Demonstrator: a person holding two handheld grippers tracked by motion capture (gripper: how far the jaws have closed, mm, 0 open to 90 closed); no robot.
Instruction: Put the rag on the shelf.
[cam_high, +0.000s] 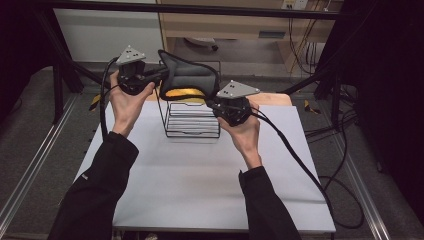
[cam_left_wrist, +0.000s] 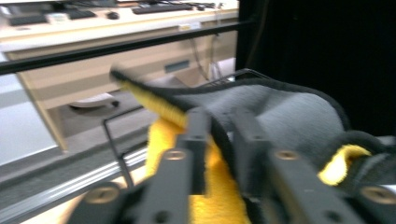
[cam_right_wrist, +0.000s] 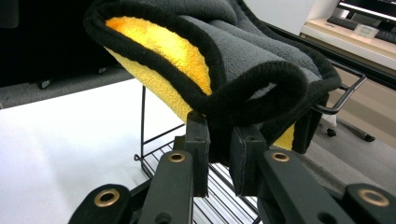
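Observation:
A grey cloth (cam_high: 187, 75) with a yellow underside and black edging hangs stretched above a black wire rack (cam_high: 192, 117). My left gripper (cam_high: 150, 76) is shut on the cloth's left end, and in the left gripper view the folded hem (cam_left_wrist: 219, 135) is pinched between its jaws. On the other side, my right gripper (cam_high: 212, 103) is shut on the right end. The right gripper view has the rolled edge of the cloth (cam_right_wrist: 243, 79) clamped between its jaws, with the rack (cam_right_wrist: 187, 158) below.
The rack stands at the far middle of a white table (cam_high: 200, 175). Cables trail from both grippers, the right one across the table's right side. A black frame bar (cam_high: 200, 9) crosses behind, in front of wooden furniture.

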